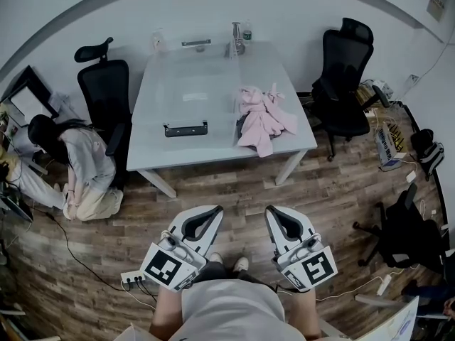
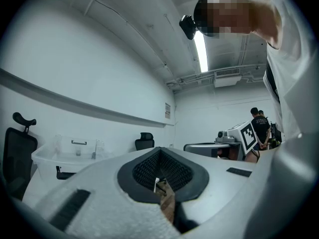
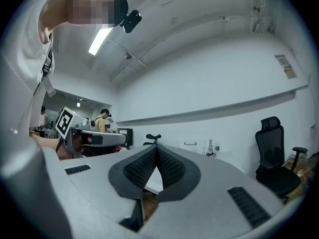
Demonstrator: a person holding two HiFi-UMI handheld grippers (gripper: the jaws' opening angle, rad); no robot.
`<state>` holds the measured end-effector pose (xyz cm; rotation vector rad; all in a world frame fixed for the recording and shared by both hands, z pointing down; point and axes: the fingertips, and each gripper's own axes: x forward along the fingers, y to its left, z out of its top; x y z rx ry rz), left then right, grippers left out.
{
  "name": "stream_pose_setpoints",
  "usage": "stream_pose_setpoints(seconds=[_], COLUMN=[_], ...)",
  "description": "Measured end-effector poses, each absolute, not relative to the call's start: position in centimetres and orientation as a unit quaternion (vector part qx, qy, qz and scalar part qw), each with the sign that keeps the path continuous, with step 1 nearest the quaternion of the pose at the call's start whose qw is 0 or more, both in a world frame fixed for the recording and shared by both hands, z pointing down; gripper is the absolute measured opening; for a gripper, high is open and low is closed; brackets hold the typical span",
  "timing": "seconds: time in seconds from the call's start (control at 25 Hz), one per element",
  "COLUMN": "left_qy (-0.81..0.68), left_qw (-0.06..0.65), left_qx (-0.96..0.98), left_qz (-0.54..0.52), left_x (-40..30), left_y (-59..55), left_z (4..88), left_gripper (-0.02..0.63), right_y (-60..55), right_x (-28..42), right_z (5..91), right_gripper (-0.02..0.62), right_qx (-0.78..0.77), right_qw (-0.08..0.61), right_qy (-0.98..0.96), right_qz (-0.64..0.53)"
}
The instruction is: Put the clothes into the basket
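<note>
Clothes [image 1: 261,118] are in neither gripper: the left gripper [image 1: 211,213] and right gripper [image 1: 273,213] hang at six o'clock, jaws pressed together on nothing. Beyond, at one o'clock on the table [image 1: 220,151], the pink heap lies beside the clear basket [image 1: 186,128]. A shallow pinch may drag it over the near edge onto the wood floor [image 1: 238,189].

A left chair [image 1: 105,94] and a right chair [image 1: 345,73] flank a white table [image 1: 220,146] — a person [image 1: 87,172] crouches nearby.
</note>
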<state>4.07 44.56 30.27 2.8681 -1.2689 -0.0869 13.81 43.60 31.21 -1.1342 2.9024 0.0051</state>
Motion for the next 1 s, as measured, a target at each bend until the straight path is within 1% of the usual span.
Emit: stream_pose_setpoints(seconds=[0.4,0.76,0.84,1.0], left_qy=[-0.397,-0.383,-0.378,-0.363], left_qw=[0.001,0.009,0.002,0.019], left_qx=[0.917,0.923,0.925,0.931], left_qz=[-0.027,-0.028,-0.03,-0.022], left_x=[3.6,1.7,1.2,0.5], left_y=[40.2,34.5,33.5,31.6], left_z=[30.6,31.0,31.1,31.2], left_gripper=[0.006,0.006,0.006,0.006], right_y=[39.2,33.6,32.7,30.9], right_x=[12.9,10.9,10.5,9.5], right_z=[31.8,31.9,31.9,31.8], right_gripper=[0.003,0.005,0.005,0.004], right_qx=[-0.369,-0.382,-0.387,-0.399], right_qw=[0.001,-0.005,-0.006,-0.012], right_qy=[0.93,0.924,0.922,0.917], right_qz=[0.006,0.007,0.007,0.008])
